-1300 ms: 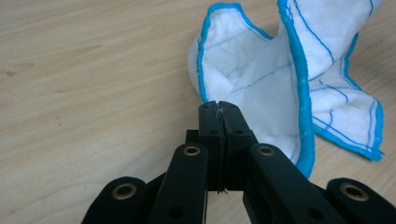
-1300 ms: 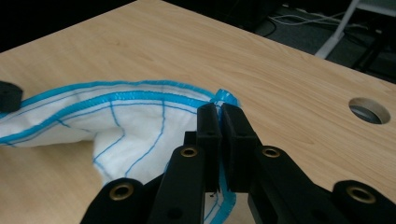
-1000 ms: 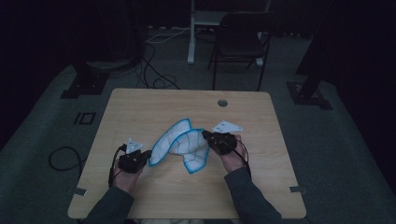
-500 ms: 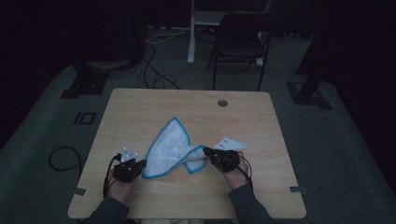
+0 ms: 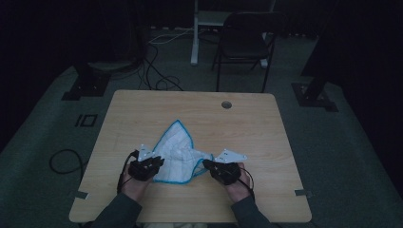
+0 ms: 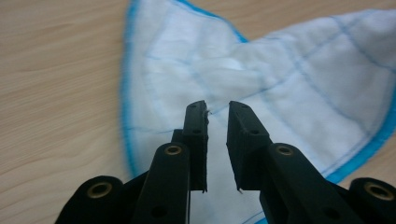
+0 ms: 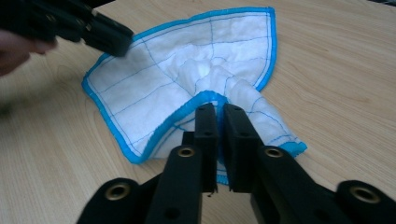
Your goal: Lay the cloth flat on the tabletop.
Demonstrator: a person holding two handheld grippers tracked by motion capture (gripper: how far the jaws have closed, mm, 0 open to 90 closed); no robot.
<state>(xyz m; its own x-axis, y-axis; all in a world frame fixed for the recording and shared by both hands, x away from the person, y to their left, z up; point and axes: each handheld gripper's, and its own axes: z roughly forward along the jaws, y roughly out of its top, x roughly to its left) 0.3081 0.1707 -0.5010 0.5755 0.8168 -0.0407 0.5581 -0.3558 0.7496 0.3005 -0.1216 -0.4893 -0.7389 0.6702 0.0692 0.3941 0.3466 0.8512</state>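
A white cloth (image 5: 177,151) with a blue border lies partly spread on the wooden table (image 5: 142,109), one pointed corner aimed at the far side. My left gripper (image 5: 155,164) sits at the cloth's near left corner. In the left gripper view its jaws (image 6: 217,109) stand a little apart over the cloth (image 6: 289,79), with nothing between them. My right gripper (image 5: 209,166) is at the cloth's near right. Its jaws (image 7: 218,109) are pressed together on a bunched blue-edged fold of the cloth (image 7: 154,79). The left gripper's fingers (image 7: 102,35) rest at the cloth's other corner.
A round cable hole (image 5: 226,104) sits in the table near its far edge. A dark chair (image 5: 247,42) stands behind the table. Cables (image 5: 64,159) lie on the floor at the left, and stand bases (image 5: 85,85) flank the table.
Both grippers drew back toward the near edge, pulling the raised cloth down and flatter onto the table. The left jaws have parted off the cloth.
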